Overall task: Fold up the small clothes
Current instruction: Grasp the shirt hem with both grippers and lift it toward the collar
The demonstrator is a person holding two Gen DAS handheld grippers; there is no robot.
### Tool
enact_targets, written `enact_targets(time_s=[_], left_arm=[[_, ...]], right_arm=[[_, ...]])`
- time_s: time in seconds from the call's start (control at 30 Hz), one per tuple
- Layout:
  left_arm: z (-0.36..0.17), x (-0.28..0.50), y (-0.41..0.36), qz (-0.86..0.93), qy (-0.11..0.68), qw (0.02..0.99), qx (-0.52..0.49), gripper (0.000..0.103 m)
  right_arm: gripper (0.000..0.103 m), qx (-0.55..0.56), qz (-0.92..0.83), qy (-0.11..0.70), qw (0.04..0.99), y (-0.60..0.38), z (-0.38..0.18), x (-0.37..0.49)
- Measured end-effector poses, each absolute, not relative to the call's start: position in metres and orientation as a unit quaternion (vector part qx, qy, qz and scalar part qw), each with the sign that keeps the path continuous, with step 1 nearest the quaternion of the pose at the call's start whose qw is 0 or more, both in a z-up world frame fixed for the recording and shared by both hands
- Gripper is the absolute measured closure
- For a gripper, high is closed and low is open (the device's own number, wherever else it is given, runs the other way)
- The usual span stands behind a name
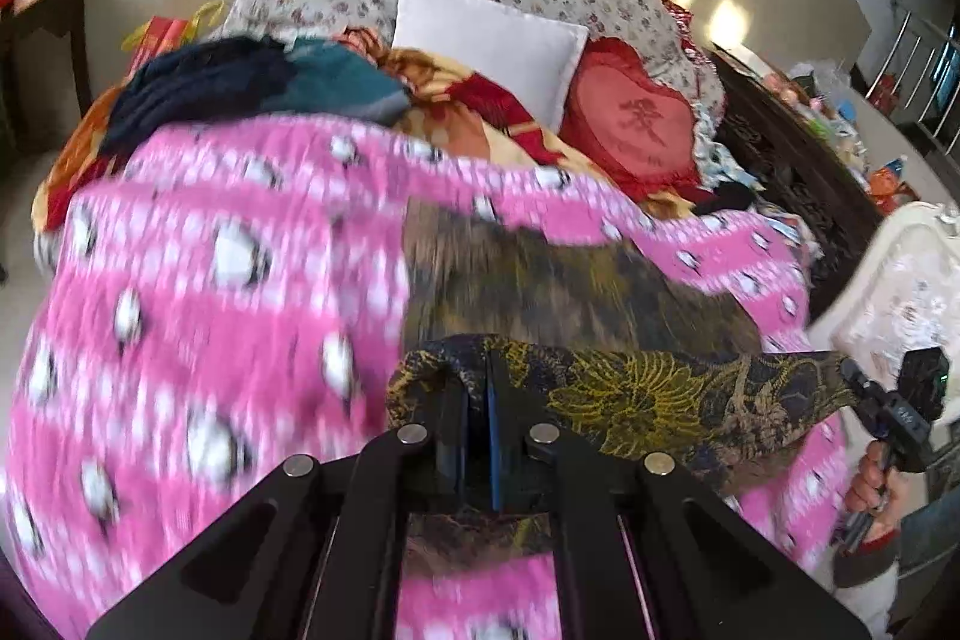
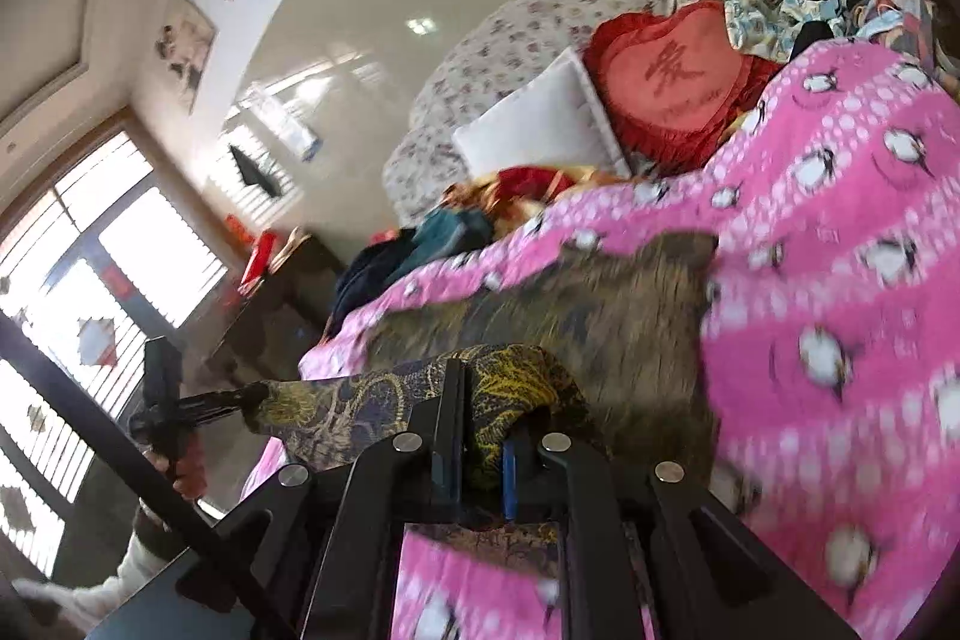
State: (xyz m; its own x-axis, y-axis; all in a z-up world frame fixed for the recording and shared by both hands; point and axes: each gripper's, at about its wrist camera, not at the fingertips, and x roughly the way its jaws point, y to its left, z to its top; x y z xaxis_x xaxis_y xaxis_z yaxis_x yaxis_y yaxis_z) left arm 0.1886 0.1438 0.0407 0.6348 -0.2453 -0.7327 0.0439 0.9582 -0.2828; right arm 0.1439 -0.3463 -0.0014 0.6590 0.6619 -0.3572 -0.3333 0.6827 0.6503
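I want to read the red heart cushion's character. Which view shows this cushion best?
The right wrist view: the heart cushion shows nearly whole and sharp, beside the white pillow, only its lower right edge behind the pink blanket. The left wrist view shows it more slanted, character fainter, its lower edge hidden.

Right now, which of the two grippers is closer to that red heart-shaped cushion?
Right, I think. The right gripper pinches the patterned cloth below the heart cushion; the left gripper holds the cloth's other end, farther along the pink blanket.
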Motion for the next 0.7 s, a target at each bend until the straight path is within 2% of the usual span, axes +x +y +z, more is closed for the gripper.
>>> enact_targets(time_s=[0.13, 0.27, 0.43, 0.47, 0.5, 0.53, 0.57, 0.7], left_arm=[[0.029, 0.256, 0.140, -0.050, 0.428, 0.893, -0.130, 0.098], [0.001, 0.306, 0.140, -0.042, 0.452, 0.879, -0.145, 0.097], [-0.009, 0.317, 0.151, -0.046, 0.466, 0.870, -0.153, 0.089], [-0.006, 0.314, 0.153, -0.047, 0.465, 0.872, -0.149, 0.082], [-0.001, 0.307, 0.156, -0.038, 0.458, 0.877, -0.138, 0.067], [0.004, 0.303, 0.158, -0.024, 0.449, 0.884, -0.127, 0.058], [0.011, 0.295, 0.160, -0.015, 0.434, 0.893, -0.117, 0.047], [0.028, 0.267, 0.165, -0.033, 0.412, 0.904, -0.111, 0.044]], right_arm=[[0.093, 0.289, 0.261, 0.301, 0.870, -0.343, -0.004, 0.211], [0.092, 0.312, 0.226, 0.339, 0.858, -0.342, -0.033, 0.281], [0.085, 0.329, 0.166, 0.375, 0.851, -0.348, -0.063, 0.307], [0.072, 0.326, 0.168, 0.364, 0.856, -0.347, -0.060, 0.300], [0.062, 0.318, 0.169, 0.353, 0.863, -0.347, -0.054, 0.291], [0.045, 0.309, 0.168, 0.344, 0.871, -0.347, -0.047, 0.282], [0.043, 0.298, 0.171, 0.332, 0.878, -0.346, -0.039, 0.270], [0.043, 0.250, 0.215, 0.318, 0.889, -0.330, -0.013, 0.242]])
